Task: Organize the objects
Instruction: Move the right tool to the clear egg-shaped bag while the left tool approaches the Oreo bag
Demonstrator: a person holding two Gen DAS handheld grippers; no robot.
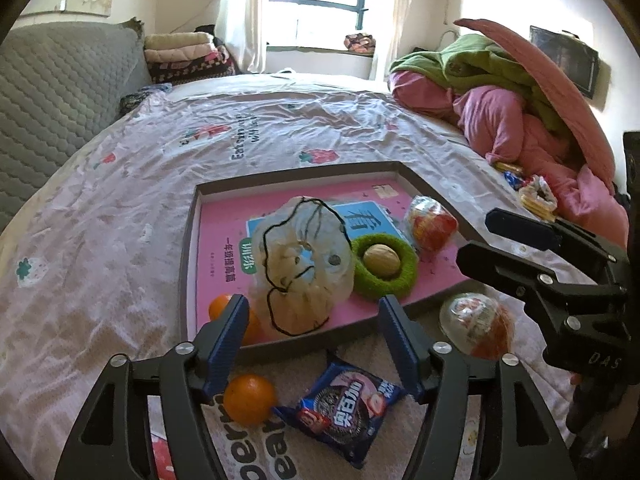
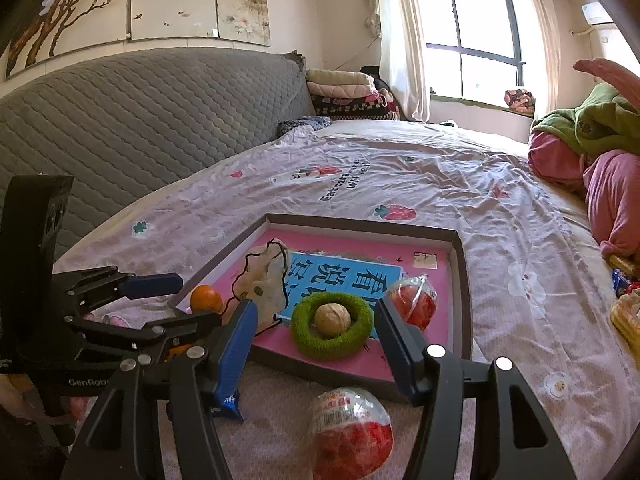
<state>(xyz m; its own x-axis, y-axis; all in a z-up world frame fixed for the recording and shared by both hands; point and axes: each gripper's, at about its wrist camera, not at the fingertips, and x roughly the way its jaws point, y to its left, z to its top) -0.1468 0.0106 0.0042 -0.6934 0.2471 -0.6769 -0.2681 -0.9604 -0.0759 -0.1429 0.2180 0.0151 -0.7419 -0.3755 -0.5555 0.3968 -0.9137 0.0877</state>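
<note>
Nearest my left gripper [image 1: 312,344], spread and holding nothing, the orange [image 1: 250,399] lies at seven o'clock and the cookie packet [image 1: 340,408] at six, both outside the tray [image 1: 188,248]. I'd straddle the orange squarely before closing. My right gripper [image 2: 314,334], also spread and empty, tilts down over the toy egg [image 2: 350,432]; beyond, at twelve o'clock, sits the walnut [image 2: 332,320].
</note>
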